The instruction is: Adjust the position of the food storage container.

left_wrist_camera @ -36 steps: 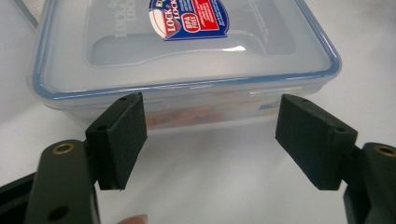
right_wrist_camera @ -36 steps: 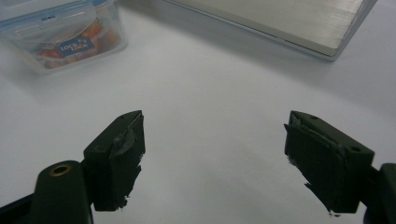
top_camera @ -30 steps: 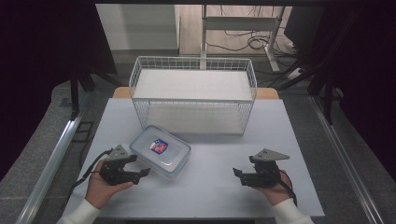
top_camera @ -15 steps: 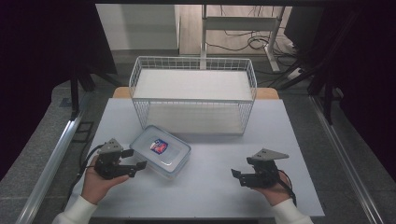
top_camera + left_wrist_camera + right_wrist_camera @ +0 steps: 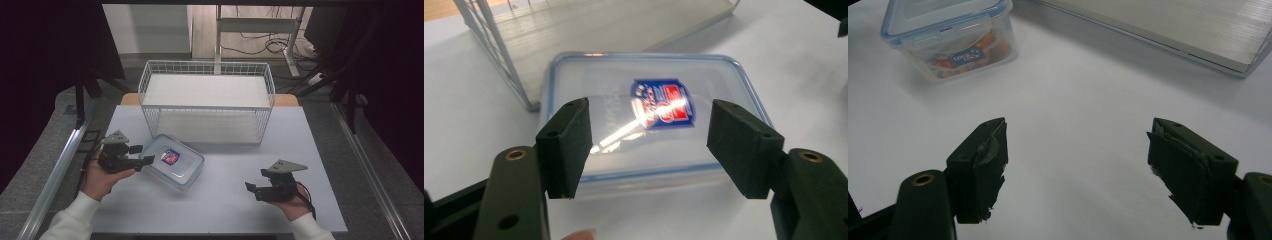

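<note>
**Left tongs lined up on the lunchbox, a few things to watch**

Your left tongs [image 5: 142, 154] hang just over the near-left end of the clear lidded container [image 5: 176, 161], which sits on the table [image 5: 220, 210] towards its left edge, just in front of the wire basket [image 5: 207, 100]. The jaws have just been closing in a bit, but the pads aren't touching anything: in the left gripper view they stand apart above the lid [image 5: 649, 120], one on each side of the sticker [image 5: 663, 104], nothing gripped. Your right tongs [image 5: 254, 190] sit near the front right corner of the table, wide open and empty, well apart from the container.

What I'd worry about: that lid is smooth, glossy plastic. If you pinch only the lip, the pads could slide off, or the box could tip and skid across the table. It looks like there's something orange inside, so it may be heavier than it looks.

The basket's front wall stands right behind the container. Push forward while closing and you could shove the box into the wire. The rest of the table is bare, so nothing blocks your right hand.
</note>
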